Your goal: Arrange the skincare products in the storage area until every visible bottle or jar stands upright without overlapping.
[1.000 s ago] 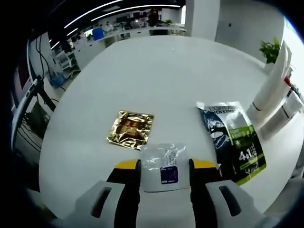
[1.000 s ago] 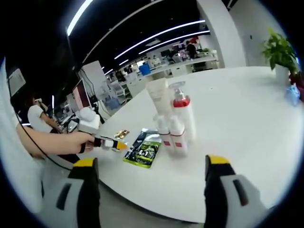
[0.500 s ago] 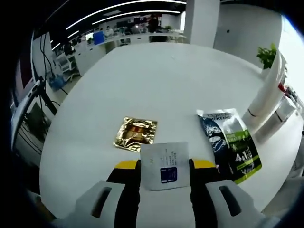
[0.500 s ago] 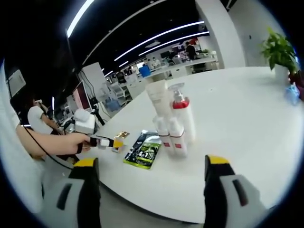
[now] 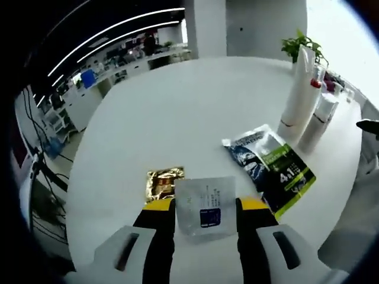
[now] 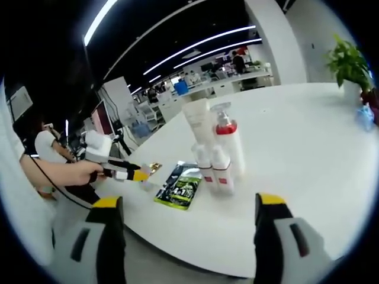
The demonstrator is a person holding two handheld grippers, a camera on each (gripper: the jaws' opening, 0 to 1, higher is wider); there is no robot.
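1. Desk [image 5: 177, 100]: a big, round, white top carries all the products; the right gripper view takes it in from the side [image 6: 296, 148].
2. Tube [image 5: 298, 89]: tall and white, it stands upright at the far right of the left gripper view; in the right gripper view [image 6: 198, 121] it is the tallest of the standing group.
3. Pump bottle [image 6: 228, 145]: white with a red collar, upright, just beside the tube; in the left gripper view [image 5: 317, 121] it is partly in front of it.
4. Two small bottles [image 6: 214, 170]: white with red bands, upright, side by side and touching, in front of the pump bottle.
5. Dark sachet [image 5: 269, 168]: black, blue and green, it lies flat on the desk near the standing group; also seen in the right gripper view [image 6: 180, 188].
6. Gold sachet [image 5: 164, 181]: it lies flat, just beyond the left claw's tips and partly hidden behind the clear sachet.
7. Clear sachet [image 5: 205, 204]: pale, with a dark blue label, it sits pinched between the left jaws, raised off the desk.
8. Left claw [image 5: 205, 205]: closed in on the clear sachet from both sides; in the right gripper view [image 6: 144, 174] a hand [image 6: 83, 174] holds it over the desk's near edge.
9. Right claw [image 6: 188, 204]: jaws spread wide apart, nothing between them, well short of the bottles.
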